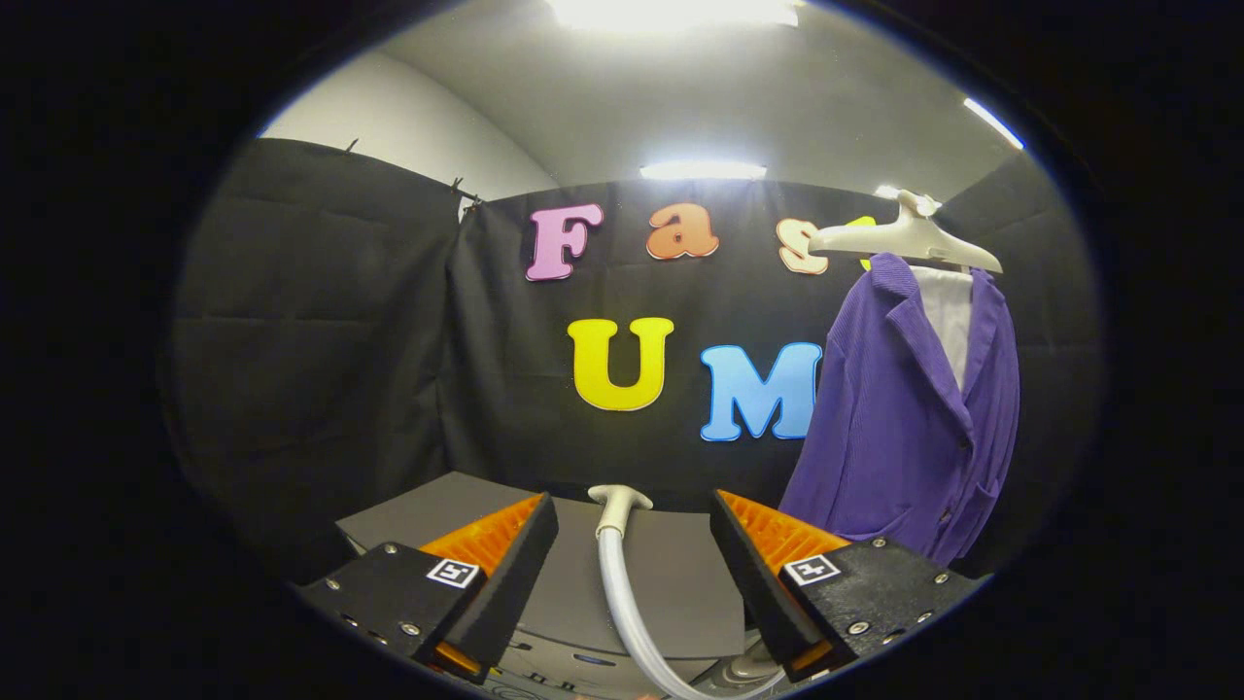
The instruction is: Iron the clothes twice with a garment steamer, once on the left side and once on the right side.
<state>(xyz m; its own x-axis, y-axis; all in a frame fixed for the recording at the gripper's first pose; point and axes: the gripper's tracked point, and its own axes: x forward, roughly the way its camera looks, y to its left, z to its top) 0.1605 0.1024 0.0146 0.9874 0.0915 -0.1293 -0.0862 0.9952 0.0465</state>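
- Your gripper (632,544) has its jaws spread wide, nothing pinched, with the steamer head (620,500) and its hose (622,603) between them, just ahead.
- Close off-centre and you'll likely catch hose, not handle; the head could twist or slip away.
- The purple jacket (899,418) hangs on its hanger (909,238), well off to the right; a dragging hose may snag on the grey desk (671,583).

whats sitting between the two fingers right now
In the gripper view, the steamer head and its pale hose stand in the gap between the open fingers, untouched, above the grey base.
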